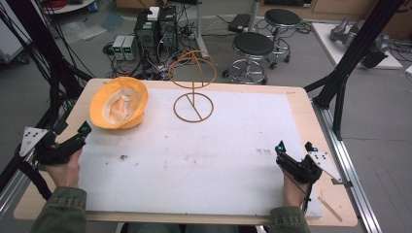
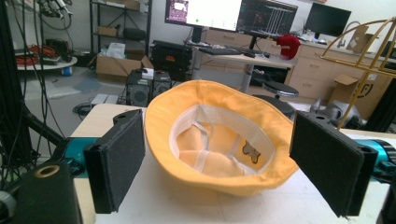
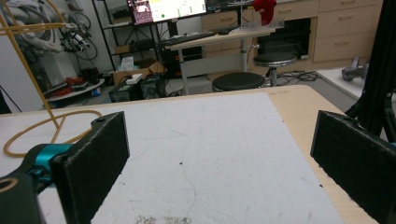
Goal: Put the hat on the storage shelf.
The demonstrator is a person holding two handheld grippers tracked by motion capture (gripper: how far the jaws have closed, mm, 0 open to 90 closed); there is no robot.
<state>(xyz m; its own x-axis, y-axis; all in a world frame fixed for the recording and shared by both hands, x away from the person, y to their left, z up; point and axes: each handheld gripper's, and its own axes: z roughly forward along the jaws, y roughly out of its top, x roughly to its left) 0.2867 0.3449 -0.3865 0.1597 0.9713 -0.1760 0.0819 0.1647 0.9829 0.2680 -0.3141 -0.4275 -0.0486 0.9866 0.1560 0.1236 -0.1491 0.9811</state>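
Both hands sit low at the near edge of the table [image 1: 311, 104], one at each side, over the white mat [image 1: 204, 155]. The left gripper [image 1: 73, 130] hovers near the mat's left border, jaws spread wide and holding nothing, aimed at the yellow bucket hat [image 1: 119, 103]. That hat lies upside down at the far left corner, brim up, pale lining showing, and in the left gripper view it sits framed between the two pads, not touched. The right gripper [image 1: 294, 147] rests near the mat's right border, jaws wide as well, empty. Between the two hands the mat is bare white, plenty of room. The gold wire hat stand [image 1: 193, 85] is upright at the far edge, just right of the hat, apart from it.
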